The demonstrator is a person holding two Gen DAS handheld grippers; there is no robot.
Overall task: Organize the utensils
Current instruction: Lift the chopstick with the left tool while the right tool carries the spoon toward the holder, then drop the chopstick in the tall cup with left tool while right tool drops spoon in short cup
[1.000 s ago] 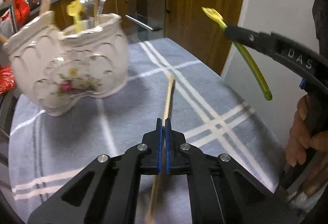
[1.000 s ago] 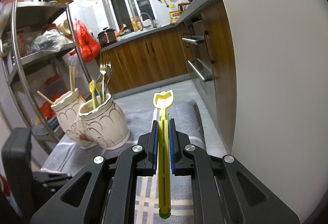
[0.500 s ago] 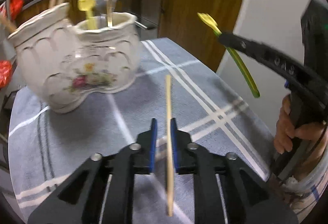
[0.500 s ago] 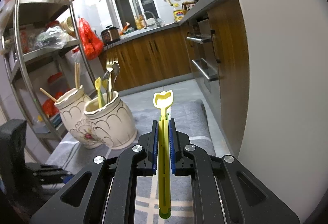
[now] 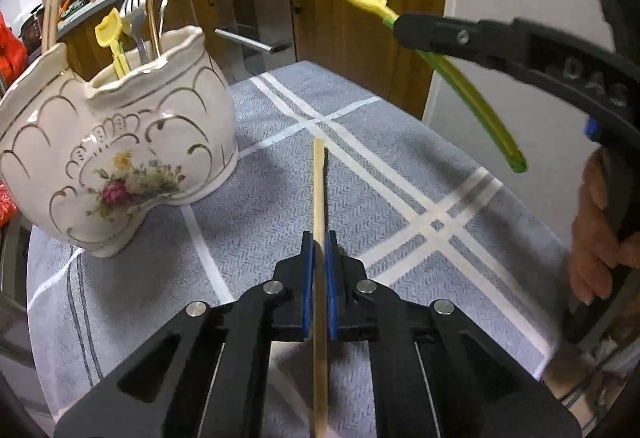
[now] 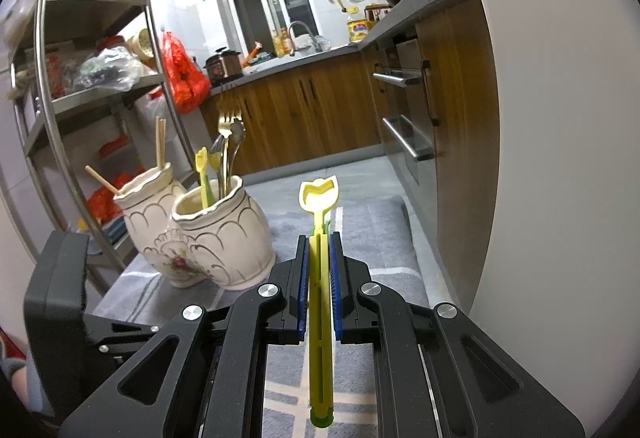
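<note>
Your left gripper (image 5: 319,244), whose jaws have just been closing, clamps the wooden chopstick (image 5: 319,193), its long axis pointing to 12 o'clock above the grey cloth (image 5: 400,157). Your right gripper (image 6: 319,250) grips the yellow-green utensil (image 6: 319,197), head toward 12 o'clock.
</note>
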